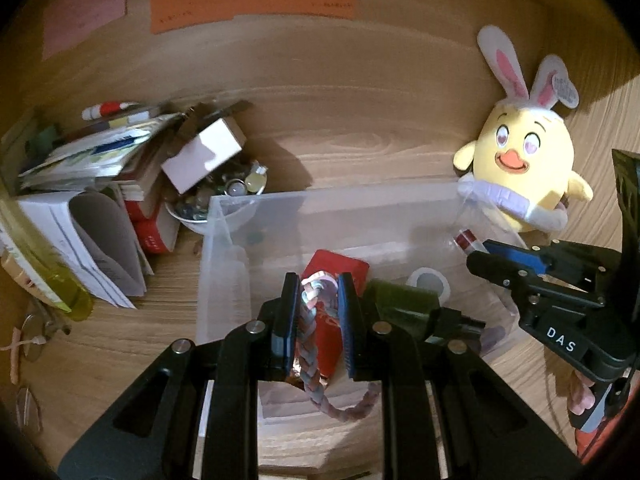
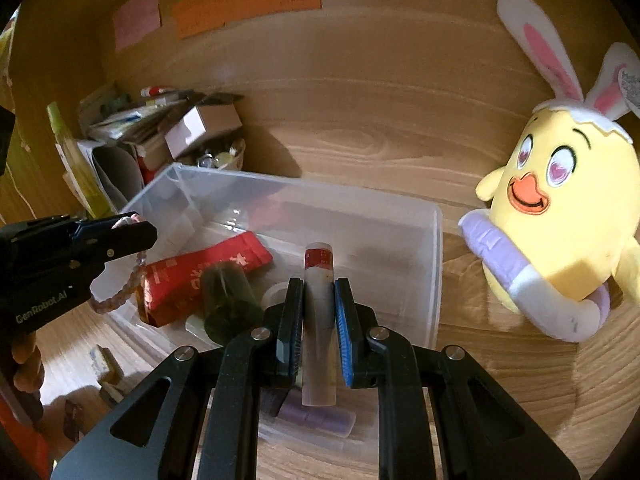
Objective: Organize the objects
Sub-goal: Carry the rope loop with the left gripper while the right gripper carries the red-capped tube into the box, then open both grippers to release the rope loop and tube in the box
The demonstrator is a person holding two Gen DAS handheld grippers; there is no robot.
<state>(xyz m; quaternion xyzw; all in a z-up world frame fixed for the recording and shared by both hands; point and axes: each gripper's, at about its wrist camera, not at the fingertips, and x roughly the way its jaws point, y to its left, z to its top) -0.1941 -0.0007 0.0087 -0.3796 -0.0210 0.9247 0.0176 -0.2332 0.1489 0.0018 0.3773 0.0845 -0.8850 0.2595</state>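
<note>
A clear plastic bin (image 1: 340, 200) (image 2: 434, 240) stands on the wooden desk. Inside it lie a red packet (image 2: 208, 268), a dark green cylinder (image 2: 228, 300), a tape roll (image 1: 428, 282) and a purple item (image 2: 320, 418). My left gripper (image 1: 318, 320) is shut on a braided pastel cord (image 1: 310, 344) and holds it over the bin's near side; it also shows in the right wrist view (image 2: 132, 226). My right gripper (image 2: 318, 312) is shut on a clear tube with a red band (image 2: 318, 280), held over the bin; it also shows in the left wrist view (image 1: 492, 254).
A yellow chick plush with bunny ears (image 1: 524, 164) (image 2: 560, 208) sits right of the bin. Left of the bin are a pile of books and papers (image 1: 92, 184), a bowl of small items (image 1: 216, 196) under a white box (image 1: 204, 152), a yellow bottle (image 1: 60, 292) and glasses (image 1: 34, 336).
</note>
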